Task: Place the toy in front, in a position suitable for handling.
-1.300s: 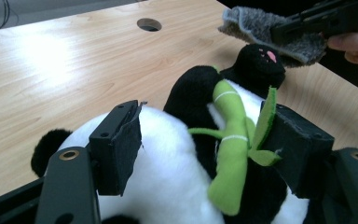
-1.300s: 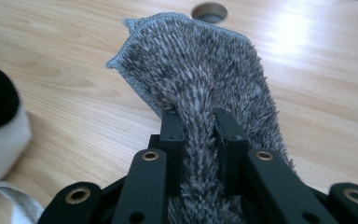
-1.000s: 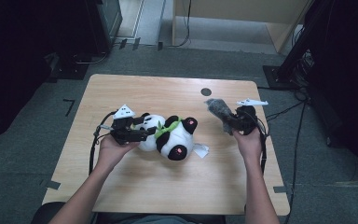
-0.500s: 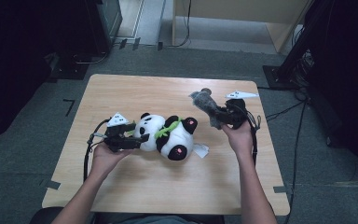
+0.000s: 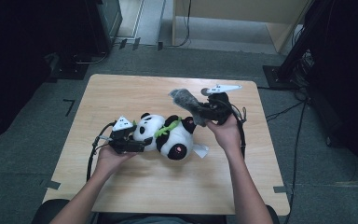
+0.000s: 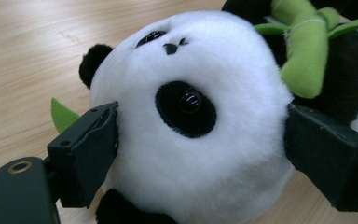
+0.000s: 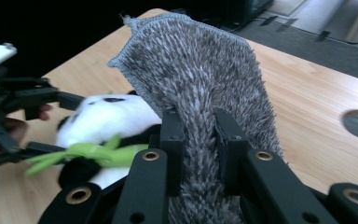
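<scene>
Left tongs clamp panda head; right tongs pinch grey cloth, at panda's 1 o'clock.

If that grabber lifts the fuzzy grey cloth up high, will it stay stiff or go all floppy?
Probably floppy: the grey cloth bunches into a narrow fold where the right gripper pinches it, then fans out wide. It likely weighs little, being thin with a stitched edge. Its shaggy pile should keep it from slipping.

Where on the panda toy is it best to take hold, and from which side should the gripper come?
Probably the round white head of the panda toy, coming from the person's left, crown first. The toy lies on its side with the head pointing that way, and the left gripper already has a jaw on each side of it.
</scene>
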Demonstrator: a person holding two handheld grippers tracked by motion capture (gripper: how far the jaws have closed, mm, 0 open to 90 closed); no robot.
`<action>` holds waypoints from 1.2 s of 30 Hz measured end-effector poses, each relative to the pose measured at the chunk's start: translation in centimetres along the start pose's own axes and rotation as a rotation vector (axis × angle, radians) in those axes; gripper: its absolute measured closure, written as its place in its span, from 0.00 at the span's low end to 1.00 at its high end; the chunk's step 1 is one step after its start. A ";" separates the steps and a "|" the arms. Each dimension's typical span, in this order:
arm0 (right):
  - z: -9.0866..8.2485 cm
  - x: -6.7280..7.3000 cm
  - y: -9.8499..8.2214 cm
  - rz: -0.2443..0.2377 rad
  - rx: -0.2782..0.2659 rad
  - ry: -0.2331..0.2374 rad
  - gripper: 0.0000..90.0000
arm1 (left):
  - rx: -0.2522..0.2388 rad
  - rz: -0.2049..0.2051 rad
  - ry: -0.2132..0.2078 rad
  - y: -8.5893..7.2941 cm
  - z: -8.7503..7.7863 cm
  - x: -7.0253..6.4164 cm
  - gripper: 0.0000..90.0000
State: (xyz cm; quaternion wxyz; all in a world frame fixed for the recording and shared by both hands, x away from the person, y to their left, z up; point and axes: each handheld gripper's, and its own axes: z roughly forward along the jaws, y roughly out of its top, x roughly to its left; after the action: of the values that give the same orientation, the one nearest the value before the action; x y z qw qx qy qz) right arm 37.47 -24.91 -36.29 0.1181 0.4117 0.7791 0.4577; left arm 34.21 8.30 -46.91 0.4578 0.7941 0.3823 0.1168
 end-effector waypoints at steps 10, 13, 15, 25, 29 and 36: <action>2.9 2.8 1.0 -0.053 0.044 0.065 0.86 | 0.023 -0.068 -0.028 -0.2 0.5 0.6 0.07; 4.1 3.3 1.2 -0.062 0.067 0.088 0.86 | 0.046 -0.063 -0.030 -0.5 1.0 0.8 0.05; 4.8 3.8 1.4 -0.073 0.078 0.101 0.86 | 0.010 -0.048 -0.036 -0.9 0.8 0.9 0.11; 8.3 5.8 1.4 -0.122 0.139 0.136 0.85 | -0.015 -0.027 0.004 -1.1 0.2 0.0 0.36; 9.9 6.2 0.9 -0.126 0.180 0.161 0.85 | -0.018 -0.029 0.017 -1.2 0.2 -0.2 0.37; 10.9 5.7 0.4 -0.132 0.203 0.168 0.83 | -0.020 -0.028 0.023 -1.5 0.3 -0.2 0.39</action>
State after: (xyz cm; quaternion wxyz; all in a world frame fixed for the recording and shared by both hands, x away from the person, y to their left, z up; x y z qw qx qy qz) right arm 40.16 -13.84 -40.89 0.0401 0.3298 0.8539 0.4007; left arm 33.56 8.38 -48.26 0.4631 0.7825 0.3976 0.1233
